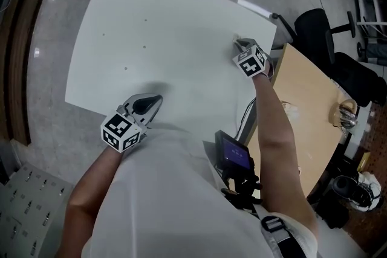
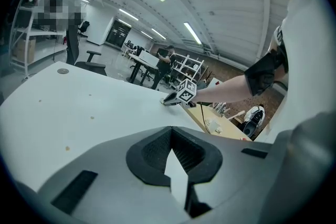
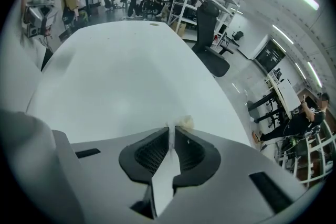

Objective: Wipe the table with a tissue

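Right gripper (image 1: 243, 45) pinches a small crumpled tissue (image 3: 185, 123) near the edge of the table (image 1: 157, 33). Left gripper (image 1: 152, 101) is closed and empty. The tissue is judged light, soft and easily torn, and best held by its bunched middle.

Readable text: I found none in the head view or in either gripper view.
Left marker cube (image 1: 123, 132): I saw only black-and-white square code patterns on its faces, with no letters or digits.
Right marker cube (image 1: 250, 61): it carried the same kind of coded pattern, and I could read nothing on it.
Chest device screen (image 1: 233, 154): it glowed blue-violet, but whatever it displayed was too small for me to make out.
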`<state>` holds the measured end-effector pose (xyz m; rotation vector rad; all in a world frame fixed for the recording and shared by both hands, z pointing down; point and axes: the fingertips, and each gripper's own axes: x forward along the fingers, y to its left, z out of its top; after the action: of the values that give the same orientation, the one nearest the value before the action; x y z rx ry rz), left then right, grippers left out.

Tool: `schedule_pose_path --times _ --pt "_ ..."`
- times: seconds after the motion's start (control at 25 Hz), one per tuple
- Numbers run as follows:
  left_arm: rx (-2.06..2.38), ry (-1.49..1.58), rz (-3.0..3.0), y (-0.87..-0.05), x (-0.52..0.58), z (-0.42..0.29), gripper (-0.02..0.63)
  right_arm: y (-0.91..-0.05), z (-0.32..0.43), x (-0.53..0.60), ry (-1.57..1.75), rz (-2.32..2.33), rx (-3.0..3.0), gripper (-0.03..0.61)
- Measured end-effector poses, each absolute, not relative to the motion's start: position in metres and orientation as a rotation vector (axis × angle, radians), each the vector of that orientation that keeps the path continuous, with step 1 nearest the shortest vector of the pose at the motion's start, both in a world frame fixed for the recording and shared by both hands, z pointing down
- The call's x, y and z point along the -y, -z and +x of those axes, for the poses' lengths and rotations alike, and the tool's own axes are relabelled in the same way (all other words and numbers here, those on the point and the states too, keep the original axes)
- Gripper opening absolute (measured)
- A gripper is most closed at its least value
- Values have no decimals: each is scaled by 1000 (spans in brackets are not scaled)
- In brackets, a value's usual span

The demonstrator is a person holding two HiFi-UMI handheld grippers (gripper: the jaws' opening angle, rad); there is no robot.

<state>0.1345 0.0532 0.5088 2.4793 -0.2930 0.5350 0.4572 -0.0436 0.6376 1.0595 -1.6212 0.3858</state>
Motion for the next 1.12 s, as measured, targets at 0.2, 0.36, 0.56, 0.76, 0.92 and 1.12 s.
schedule_pose_path --times 0.2,0.36,0.56,0.76,0.92,1.12 --pt "309 -532 2481 -509 -55 129 6 -639 445 41 -354 1010 1644 43" --pt "315 -530 2486 -508 -54 126 6 -640 430 39 -323 982 1660 43" --pt "321 -525 2505 -505 -53 124 6 -641 396 23 -295 904 1749 43" --pt "320 -518 2532 -496 -54 125 6 -631 351 -1 -353 873 1945 43" --pt "314 -524 2547 -493 -59 122 6 -612 337 -11 -430 1022 2067 43" --pt "325 -530 2561 -490 -61 115 6 -585 343 -28 -674 1345 2196 43"
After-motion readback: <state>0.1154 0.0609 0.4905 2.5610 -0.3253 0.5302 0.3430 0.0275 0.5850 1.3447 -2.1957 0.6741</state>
